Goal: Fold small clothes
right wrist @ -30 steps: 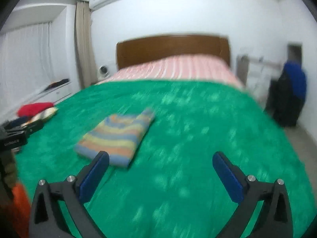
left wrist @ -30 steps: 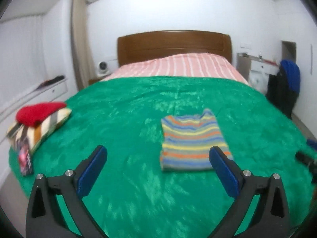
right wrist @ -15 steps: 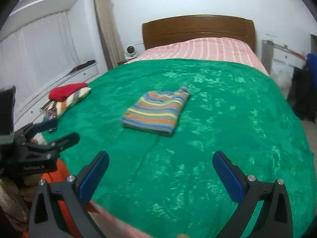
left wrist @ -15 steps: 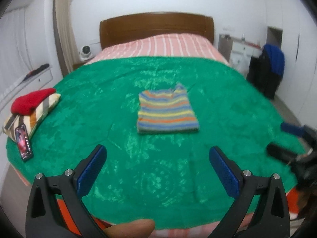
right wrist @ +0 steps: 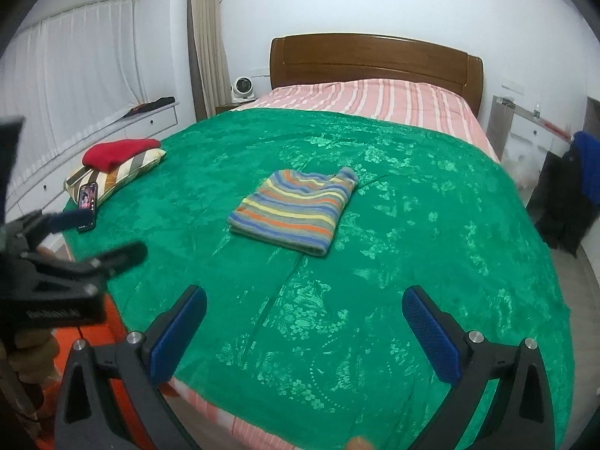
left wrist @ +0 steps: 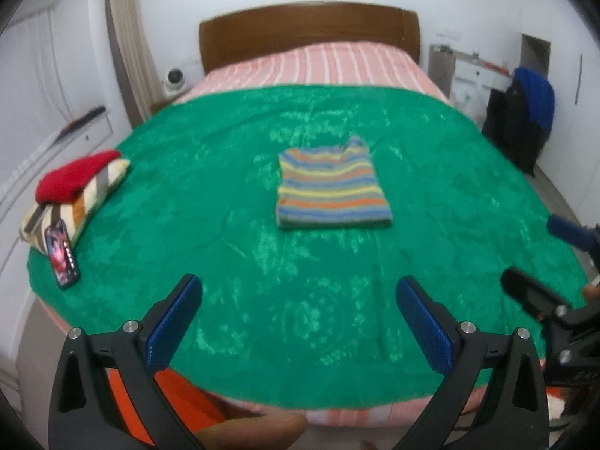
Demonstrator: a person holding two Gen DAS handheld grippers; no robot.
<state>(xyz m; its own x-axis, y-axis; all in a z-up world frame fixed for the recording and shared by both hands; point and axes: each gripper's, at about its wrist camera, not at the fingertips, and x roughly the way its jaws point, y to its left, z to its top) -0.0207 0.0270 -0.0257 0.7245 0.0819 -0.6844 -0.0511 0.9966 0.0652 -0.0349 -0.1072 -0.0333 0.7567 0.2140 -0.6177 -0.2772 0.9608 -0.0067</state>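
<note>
A striped knit garment [left wrist: 332, 191] lies folded into a neat rectangle in the middle of the green blanket [left wrist: 187, 195]; it also shows in the right wrist view [right wrist: 296, 208]. My left gripper [left wrist: 300, 318] is open and empty, held back over the foot of the bed, well short of the garment. My right gripper [right wrist: 305, 322] is open and empty, also over the foot of the bed. Each gripper appears at the edge of the other's view: the right one [left wrist: 543, 262] and the left one [right wrist: 75, 240].
A red folded garment [left wrist: 75, 176] rests on a striped cushion [left wrist: 71, 210] at the bed's left edge, with a phone [left wrist: 62, 255] leaning by it. A wooden headboard [left wrist: 307, 33] is at the back. Dark clothes hang on a chair [left wrist: 525, 120] at the right.
Both grippers have pulled back from the folded garment toward the foot of the bed. The garment now lies farther off and has not moved.
</note>
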